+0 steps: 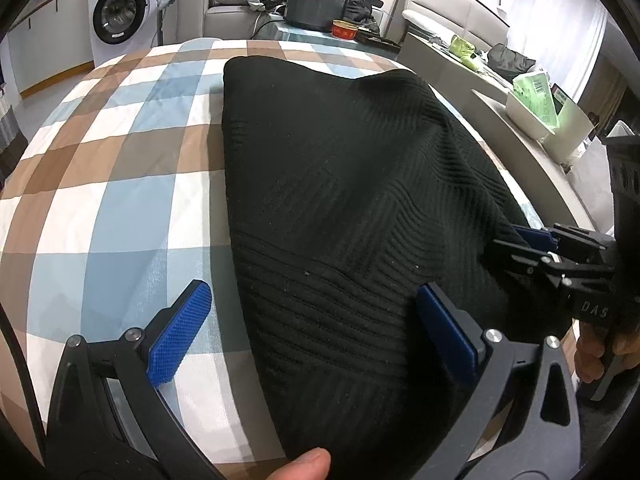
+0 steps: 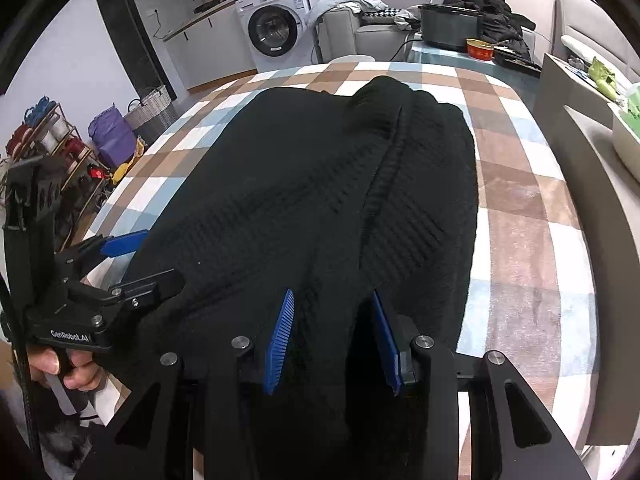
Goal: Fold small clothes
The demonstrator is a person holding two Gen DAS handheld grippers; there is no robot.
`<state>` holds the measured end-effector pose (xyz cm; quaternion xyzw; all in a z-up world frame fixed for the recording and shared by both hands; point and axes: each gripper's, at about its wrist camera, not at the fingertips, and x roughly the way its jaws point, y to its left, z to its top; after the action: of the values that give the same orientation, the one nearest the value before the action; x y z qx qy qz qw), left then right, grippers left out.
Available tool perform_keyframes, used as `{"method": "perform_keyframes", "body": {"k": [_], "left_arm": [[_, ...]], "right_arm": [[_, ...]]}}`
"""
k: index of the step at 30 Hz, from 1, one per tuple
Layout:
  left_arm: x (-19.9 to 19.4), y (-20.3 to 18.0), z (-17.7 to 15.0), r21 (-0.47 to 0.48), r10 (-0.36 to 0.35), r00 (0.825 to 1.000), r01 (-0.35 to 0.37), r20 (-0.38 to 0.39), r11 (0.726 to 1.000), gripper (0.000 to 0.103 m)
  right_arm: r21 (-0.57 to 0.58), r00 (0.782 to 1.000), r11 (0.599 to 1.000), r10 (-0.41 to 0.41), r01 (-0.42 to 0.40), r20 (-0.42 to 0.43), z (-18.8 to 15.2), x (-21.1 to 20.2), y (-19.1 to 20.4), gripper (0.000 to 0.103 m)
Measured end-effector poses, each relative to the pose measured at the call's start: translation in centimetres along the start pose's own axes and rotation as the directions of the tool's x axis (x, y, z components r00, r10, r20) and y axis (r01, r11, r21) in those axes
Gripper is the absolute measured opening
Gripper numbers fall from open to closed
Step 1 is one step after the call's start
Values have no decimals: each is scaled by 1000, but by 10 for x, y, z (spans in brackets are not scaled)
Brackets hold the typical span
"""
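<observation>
Living room/laundry corner: one white washing machine (image 2: pixel 276 26) at the back, grey sofa (image 2: pixel 372 28) piled with clothes, one dark rectangular bin (image 2: pixel 450 26) and one red tin (image 2: pixel 480 50) on a side table. Work surface is one table under a plaid cloth (image 1: pixel 120 168) in brown, blue and white checks.

One black knit garment (image 1: pixel 340 200), ribbed pattern, lies on the cloth, spread along the table from the near edge toward the far end. In the right wrist view its right side is folded over lengthwise, forming a raised ridge down the middle; far end bunched up a bit.

Two grippers, each with two blue-padded fingers, four pads total. Left gripper (image 1: pixel 308 332): fingers wide apart, nothing clamped; the left pad (image 1: pixel 180 340) is over bare cloth, the right pad (image 1: pixel 448 336) is over the garment's near part, so the garment's left edge runs between them. Right gripper (image 2: pixel 332 340): fingers partly apart, straddling the garment's folded ridge at the near edge; fabric is between the pads but cannot tell if they press it.

One hand (image 2: pixel 66 368) visible on the left gripper's handle in the right wrist view; one thumb tip (image 1: pixel 308 466) at the bottom of the left wrist view.

Right side: one white box (image 1: pixel 548 112) with green packets on a ledge.
</observation>
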<state>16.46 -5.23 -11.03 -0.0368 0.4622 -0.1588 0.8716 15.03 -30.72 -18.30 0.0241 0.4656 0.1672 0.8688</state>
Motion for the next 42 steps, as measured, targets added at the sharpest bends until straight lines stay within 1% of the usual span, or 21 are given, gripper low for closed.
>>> {"method": "perform_keyframes", "body": {"k": [2, 4, 5, 6, 7, 9, 10, 12, 13, 14, 15, 16, 17, 19, 22, 24, 29, 33, 38, 40, 42], "left_arm": [[0, 0, 0, -4, 8, 1000, -8, -4, 1000, 102], [0, 1, 1, -8, 10, 1000, -10, -4, 1000, 102], [-1, 1, 1, -9, 11, 1000, -11, -4, 1000, 102], [-2, 1, 1, -9, 14, 1000, -14, -5, 1000, 102], [-3, 1, 1, -9, 16, 1000, -16, -6, 1000, 102], [-8, 1, 1, -8, 17, 1000, -17, 0, 1000, 102], [-12, 1, 1, -9, 15, 1000, -15, 8, 1000, 102], [-20, 2, 1, -14, 7, 1000, -7, 24, 1000, 102], [-23, 2, 1, -14, 11, 999, -10, 31, 1000, 102], [-25, 2, 1, -11, 20, 999, -20, 35, 1000, 102], [-27, 1, 1, -8, 26, 999, -26, 38, 1000, 102], [-29, 0, 0, -4, 26, 999, -26, 39, 1000, 102], [-30, -2, -1, 3, 26, 999, -26, 37, 1000, 102], [-31, -6, -3, 16, 45, 998, -45, 34, 999, 102], [-34, -12, -7, 25, 68, 997, -68, 30, 997, 102], [-34, -14, -10, 20, 62, 998, -63, 24, 998, 102], [-32, -23, -18, 33, 32, 999, -33, 9, 999, 102], [-23, -31, -26, 52, 27, 999, -26, -22, 998, 102], [-14, -38, -29, 65, 45, 998, -42, -49, 997, 102], [-12, -40, -28, 67, 51, 997, -48, -56, 997, 102], [-9, -43, -28, 71, 58, 996, -53, -64, 996, 102]], "right_arm": [[-18, 1000, 1000, -11, 11, 2, -1, 1, 3, 39], [-41, 1000, 999, -14, 14, 4, -2, 2, 7, 27], [-44, 1000, 999, -6, 7, 7, -3, 1, 9, 16], [-49, 1000, 999, -2, 3, 16, -3, -1, 10, 10], [-50, 998, 999, 2, 1, 57, -3, -9, 12, 10], [-32, 990, 998, 58, -54, 132, -4, -27, 10, 9], [-18, 985, 997, 78, -76, 152, -4, -37, 8, 9], [-5, 981, 996, 88, -88, 172, -8, -52, 4, 9], [-1, 982, 996, 85, -86, 170, -10, -55, 3, 9], [8, 984, 998, 63, -66, 164, -13, -55, 1, 9], [16, 988, 999, 35, -38, 150, -16, -51, -1, 9], [22, 994, 1000, -6, 3, 113, -19, -41, -3, 9], [30, 996, 999, -21, 19, 92, -21, -34, -5, 9], [56, 999, 998, -21, 19, 45, -25, -20, -10, 10], [81, 999, 997, -9, 5, 48, -28, -16, -12, 16], [73, 999, 997, -23, 20, 40, -28, -16, -10, 22], [39, 996, 996, -85, 84, 36, -29, -13, 3, 29], [-2, 988, 989, -148, 148, 33, -29, -10, 12, 30], [-70, 971, 969, -234, 237, 49, -34, -8, 27, 30], [-66, 970, 968, -238, 241, 50, -34, -7, 26, 30], [-47, 975, 975, -216, 218, 47, -34, -8, 23, 30]]}}
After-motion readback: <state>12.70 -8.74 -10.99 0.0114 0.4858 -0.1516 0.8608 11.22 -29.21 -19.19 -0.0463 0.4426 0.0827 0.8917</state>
